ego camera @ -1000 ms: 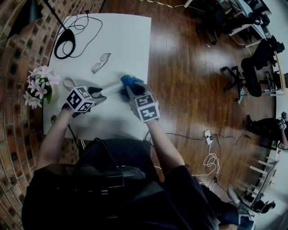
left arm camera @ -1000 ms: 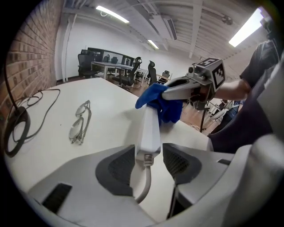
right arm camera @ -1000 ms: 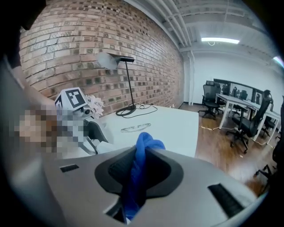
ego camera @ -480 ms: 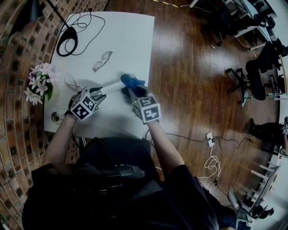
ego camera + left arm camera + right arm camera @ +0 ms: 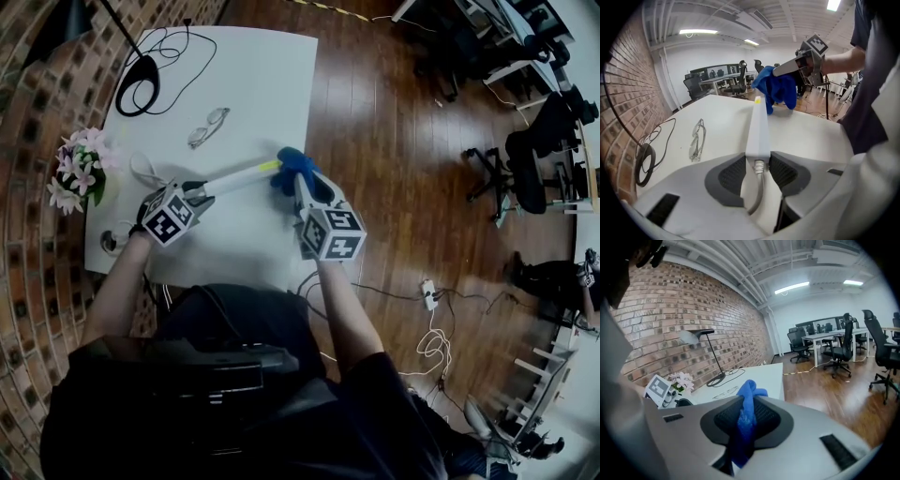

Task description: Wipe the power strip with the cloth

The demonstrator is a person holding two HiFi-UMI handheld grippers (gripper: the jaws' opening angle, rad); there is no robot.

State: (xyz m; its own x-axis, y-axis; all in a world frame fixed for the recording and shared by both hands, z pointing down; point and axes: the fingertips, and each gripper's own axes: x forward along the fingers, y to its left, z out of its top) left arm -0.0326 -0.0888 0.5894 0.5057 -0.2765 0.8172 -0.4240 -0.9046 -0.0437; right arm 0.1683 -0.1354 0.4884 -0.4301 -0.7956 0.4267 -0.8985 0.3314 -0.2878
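The left gripper (image 5: pixel 200 194) jaws have just been closing and pinch the power strip (image 5: pixel 239 175) by its cable end; the right gripper (image 5: pixel 302 180) jaws are clamped on the blue cloth (image 5: pixel 291 167) at the strip's right tip. Risk: the strip is held by one end only, so wiping pressure may lever it loose. The bench (image 5: pixel 253 75) right edge is just beside the cloth; open room lies far.

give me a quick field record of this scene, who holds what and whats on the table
left gripper: fingers have just been closing, now clamped on the power strip at its cord end
right gripper: shut on the blue cloth
cloth position: at the strip's far, yellow-tipped end
table: white; holds glasses, lamp base, flowers
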